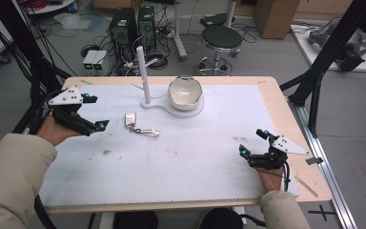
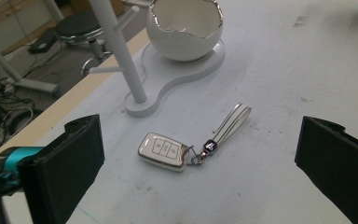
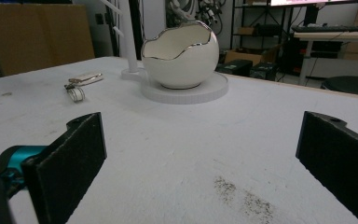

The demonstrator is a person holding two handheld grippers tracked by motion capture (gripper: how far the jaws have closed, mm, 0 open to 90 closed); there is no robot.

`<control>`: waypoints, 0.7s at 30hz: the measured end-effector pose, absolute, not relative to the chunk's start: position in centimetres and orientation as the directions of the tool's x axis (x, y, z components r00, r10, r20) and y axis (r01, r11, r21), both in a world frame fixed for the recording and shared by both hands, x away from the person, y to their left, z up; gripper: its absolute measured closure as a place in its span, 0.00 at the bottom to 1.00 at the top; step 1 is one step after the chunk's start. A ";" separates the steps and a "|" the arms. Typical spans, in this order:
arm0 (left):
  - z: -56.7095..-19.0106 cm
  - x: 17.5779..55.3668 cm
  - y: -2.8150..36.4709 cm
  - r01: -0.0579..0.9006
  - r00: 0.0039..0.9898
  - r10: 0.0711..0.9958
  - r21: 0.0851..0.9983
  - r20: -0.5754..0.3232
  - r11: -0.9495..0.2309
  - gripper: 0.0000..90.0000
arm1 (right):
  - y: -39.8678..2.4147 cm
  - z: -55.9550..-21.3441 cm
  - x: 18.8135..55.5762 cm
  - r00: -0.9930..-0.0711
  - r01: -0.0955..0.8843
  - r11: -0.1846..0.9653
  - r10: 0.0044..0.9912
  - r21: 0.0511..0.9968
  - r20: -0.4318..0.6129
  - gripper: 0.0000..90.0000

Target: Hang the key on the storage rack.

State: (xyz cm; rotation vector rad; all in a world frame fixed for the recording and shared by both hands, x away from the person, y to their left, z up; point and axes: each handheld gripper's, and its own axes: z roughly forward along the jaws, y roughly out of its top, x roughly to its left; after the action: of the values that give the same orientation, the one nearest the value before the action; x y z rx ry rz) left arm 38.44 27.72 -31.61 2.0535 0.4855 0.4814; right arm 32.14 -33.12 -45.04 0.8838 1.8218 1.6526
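A white car key fob (image 1: 130, 118) with a looped white strap (image 1: 148, 131) lies flat on the white mat, left of centre. In the left gripper view the key fob (image 2: 163, 151) and its strap (image 2: 232, 122) lie just ahead, between the wide-apart jaws. My left gripper (image 1: 96, 112) hovers open to the left of the fob, touching nothing. My right gripper (image 1: 252, 141) is open near the mat's right front, far from the key. A white egg-shaped bowl (image 1: 186, 92) sits on a white stand base (image 1: 164, 106) with an upright post (image 1: 143, 75). The right gripper view has the bowl (image 3: 181, 55) and key fob (image 3: 86, 78) ahead.
The wooden table edge (image 1: 293, 124) borders the white mat (image 1: 181, 157). Beyond the table stand a black stool (image 1: 221, 38), computer towers (image 1: 132, 28), cables and a cardboard box (image 1: 276, 16). Black frame struts (image 1: 321, 62) rise at the right. Dark specks (image 3: 242, 196) mark the mat.
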 end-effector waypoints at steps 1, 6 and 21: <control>-31.6 38.4 27.7 0.148 0.844 0.516 0.864 0.143 -0.481 0.02 | -33.1 -45.0 32.1 -0.651 0.121 0.042 0.758 0.992 0.048 0.01; -30.7 39.8 26.3 0.134 0.883 0.443 0.823 0.153 -0.552 0.02 | -33.1 -45.0 32.1 -0.651 0.122 0.040 0.757 0.992 0.049 0.01; -29.6 43.1 21.4 0.066 0.947 0.268 0.710 0.177 -0.702 0.02 | -33.1 -45.0 32.1 -0.649 0.124 0.043 0.759 0.991 0.048 0.01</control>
State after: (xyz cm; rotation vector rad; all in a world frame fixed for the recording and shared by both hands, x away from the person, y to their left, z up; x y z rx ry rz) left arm 43.09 21.37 -29.59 2.3353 0.2337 0.3446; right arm 32.11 -33.09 -45.03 0.8875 1.8237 1.6495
